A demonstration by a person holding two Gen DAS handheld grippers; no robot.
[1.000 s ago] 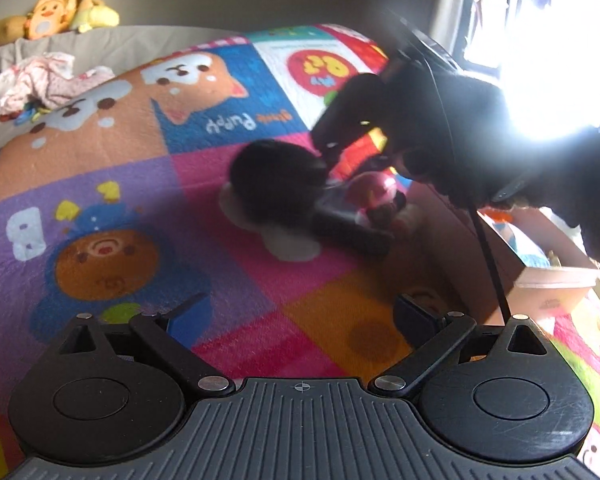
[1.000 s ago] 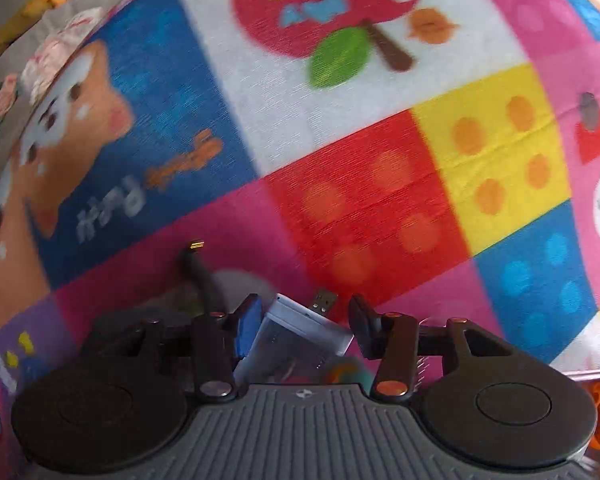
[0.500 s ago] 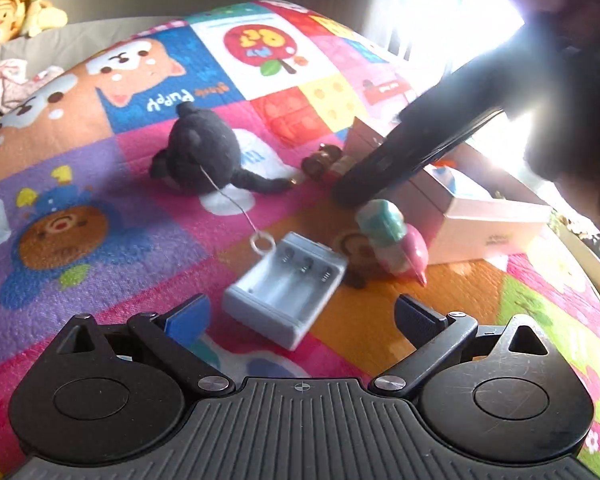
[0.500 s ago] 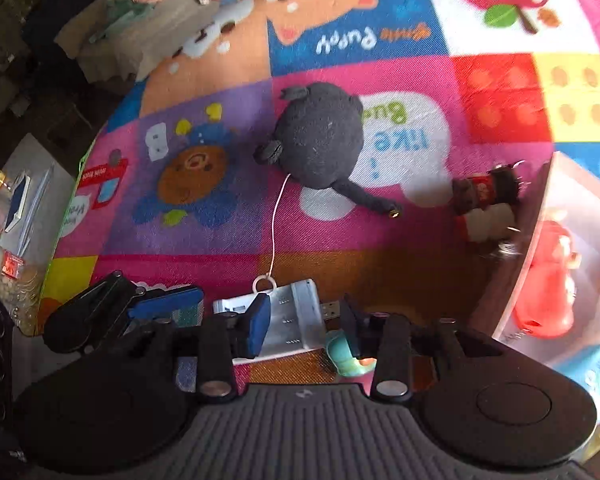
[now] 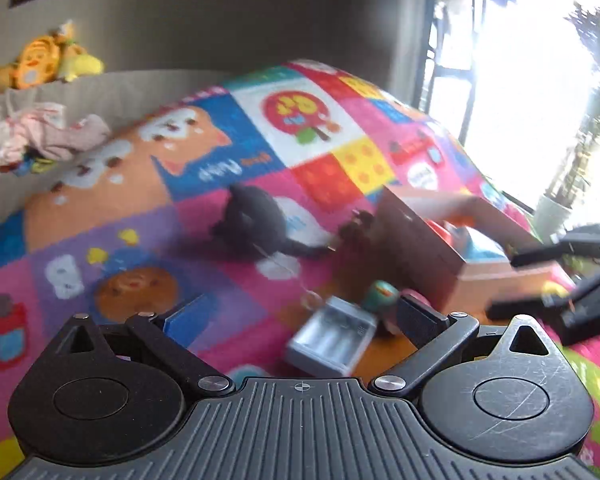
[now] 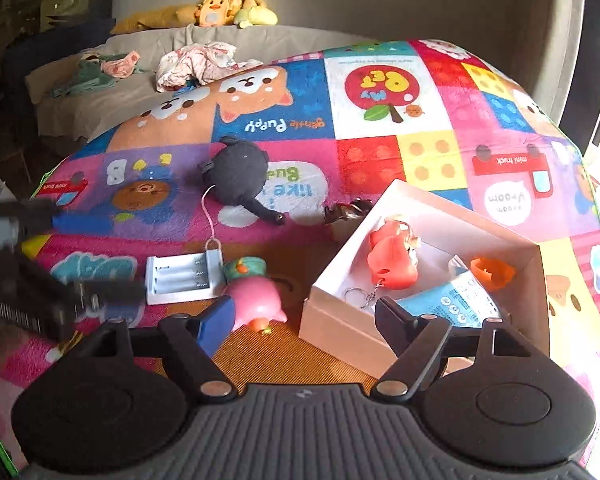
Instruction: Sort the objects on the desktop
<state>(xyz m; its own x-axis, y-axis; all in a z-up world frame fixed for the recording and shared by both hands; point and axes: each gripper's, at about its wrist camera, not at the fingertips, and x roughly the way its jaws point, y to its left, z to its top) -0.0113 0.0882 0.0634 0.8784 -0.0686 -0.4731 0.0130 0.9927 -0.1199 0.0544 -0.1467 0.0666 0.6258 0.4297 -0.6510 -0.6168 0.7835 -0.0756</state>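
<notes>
A white battery charger (image 6: 184, 278) lies on the colourful play mat, next to a pink toy with a teal hat (image 6: 252, 300). My right gripper (image 6: 306, 320) hovers over the mat between that toy and the white box (image 6: 340, 320); its jaws are opening and nothing is between them. The box holds a red keychain figure (image 6: 392, 264), an orange piece (image 6: 492, 272) and a blue-and-white packet (image 6: 456, 300). My left gripper (image 5: 304, 316) stands open and empty just short of the charger (image 5: 332, 340). A black plush (image 5: 256, 220) lies farther back.
A small brown figure (image 6: 348, 212) sits against the box's far corner. A grey sofa (image 6: 100, 100) with clothes and plush toys (image 6: 228, 4) borders the mat at the back. A bright window (image 5: 540, 80) is on the right.
The right gripper opened, left the charger on the mat and drew back toward the box. The left gripper lifted and pulled away a little, so its view is blurred.
</notes>
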